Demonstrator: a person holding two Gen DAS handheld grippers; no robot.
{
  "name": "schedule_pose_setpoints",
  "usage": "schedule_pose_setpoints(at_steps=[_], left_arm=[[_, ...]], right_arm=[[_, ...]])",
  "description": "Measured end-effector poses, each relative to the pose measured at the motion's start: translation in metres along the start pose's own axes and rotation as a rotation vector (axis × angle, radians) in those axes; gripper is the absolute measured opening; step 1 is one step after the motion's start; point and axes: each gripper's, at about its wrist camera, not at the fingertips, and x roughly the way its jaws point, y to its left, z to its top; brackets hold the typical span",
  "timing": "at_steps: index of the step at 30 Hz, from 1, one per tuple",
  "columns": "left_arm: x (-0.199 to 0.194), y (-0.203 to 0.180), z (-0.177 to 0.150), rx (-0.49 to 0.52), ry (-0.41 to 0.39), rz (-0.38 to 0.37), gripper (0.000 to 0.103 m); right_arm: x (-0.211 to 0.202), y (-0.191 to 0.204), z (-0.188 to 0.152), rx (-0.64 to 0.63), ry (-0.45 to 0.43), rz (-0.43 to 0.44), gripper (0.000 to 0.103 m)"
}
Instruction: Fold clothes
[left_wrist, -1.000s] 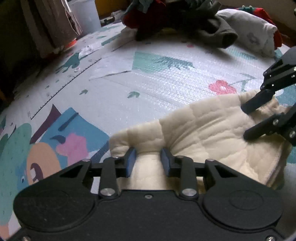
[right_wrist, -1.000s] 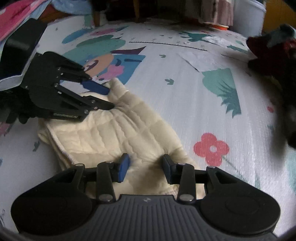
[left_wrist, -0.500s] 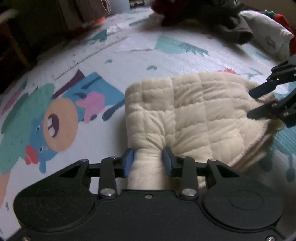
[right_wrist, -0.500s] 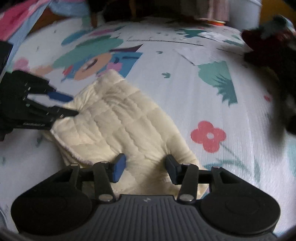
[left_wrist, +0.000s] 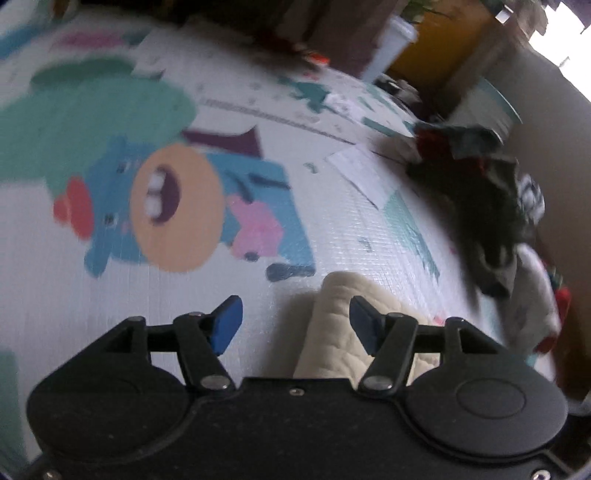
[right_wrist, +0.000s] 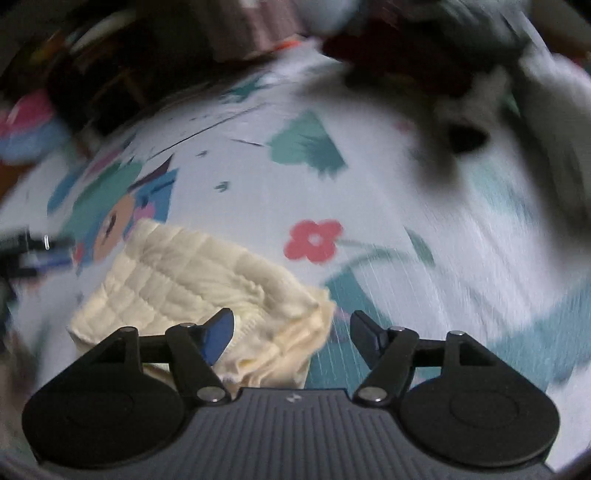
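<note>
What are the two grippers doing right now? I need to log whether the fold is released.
Left gripper: open, holding nothing; cream garment lies below.
Right gripper: open, holding nothing.

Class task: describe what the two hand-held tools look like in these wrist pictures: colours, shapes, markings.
Both tools are black, with two round discs and hinged link arms joined by silver rivets. Left tool: smooth body, blue pads on its fingers. Right tool: ribbed grey body with a small white mark.
</note>
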Motion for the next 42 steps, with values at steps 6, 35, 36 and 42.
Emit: schedule_pose_setpoints(at_steps=[6, 35, 36, 42], left_arm=[[0.026, 0.010, -0.012, -0.074, 0.089, -0.063, 0.063], [-0.009, 0.023, -0.122, -0.231, 0.233, -0.261, 0.044], [-0.013, 0.026, -0.123, -0.260, 0.201, -0.252, 0.053], [-0.016, 0.034, -0.121, -0.385, 0.077, -0.216, 0.061]], right_arm=[[0.016, -0.025, 0.006, 0.227, 0.068, 0.101, 0.073], [0.096, 0.029, 0.073, -0.083, 0.177, 0.216, 0.055], [0.096, 0.030, 0.076, -0.094, 0.180, 0.219, 0.057], [0.098, 0.033, 0.094, -0.160, 0.196, 0.232, 0.086]])
